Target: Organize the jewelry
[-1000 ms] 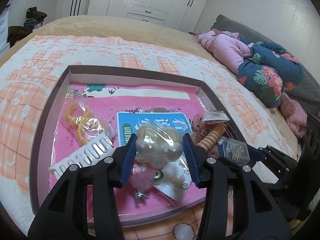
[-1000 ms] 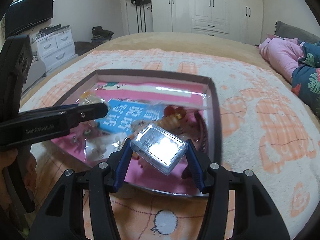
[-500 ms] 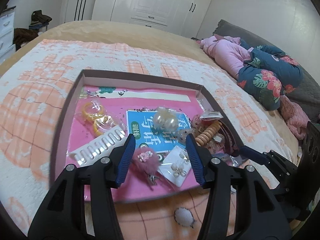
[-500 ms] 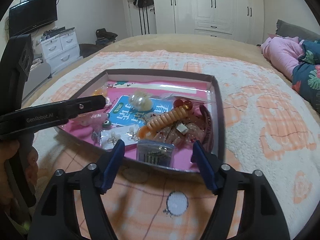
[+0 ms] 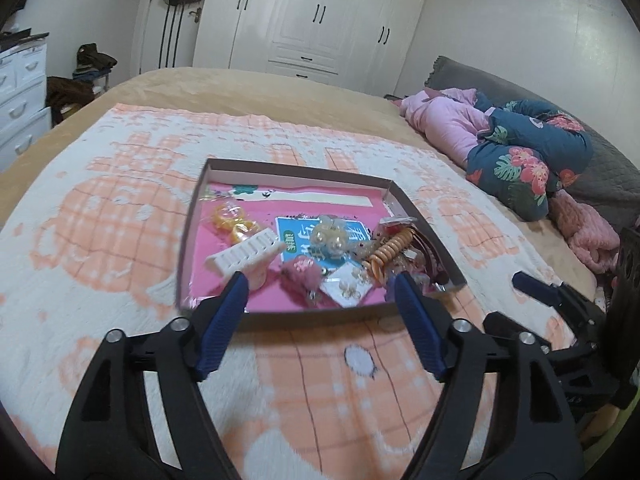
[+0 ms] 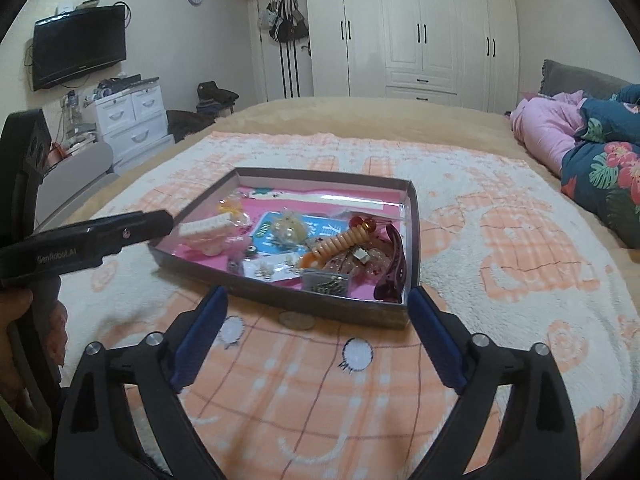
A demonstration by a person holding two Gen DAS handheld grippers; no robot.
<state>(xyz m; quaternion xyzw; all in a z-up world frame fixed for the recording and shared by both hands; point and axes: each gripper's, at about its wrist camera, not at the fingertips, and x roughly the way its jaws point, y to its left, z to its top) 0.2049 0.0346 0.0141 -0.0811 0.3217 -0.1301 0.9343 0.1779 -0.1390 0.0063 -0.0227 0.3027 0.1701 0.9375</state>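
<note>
Left wrist view shows a flat box with a pink floor sitting on a blanket of orange and white squares on the bed; the box is full of small things. A white comb lies near the box's left side, with yellow rings in a clear bag just behind it; a bag of pearl beads sits on a blue card in the middle; an orange spiral hair tie lies toward the right side; a fluffy pink clip and a white earring card lie near the front edge. In the right wrist view a small clear case and a dark red hair claw rest by the front right corner.

The left gripper hangs over the blanket just in front of the box; its blue fingers are apart and still spreading, with nothing between them. The right gripper is also in front of the box; its fingers are very wide and still spreading, holding nothing. A round coin-like thing lies on the blanket, touching the box's front wall. A folded flower quilt lies at the far right of the bed.
</note>
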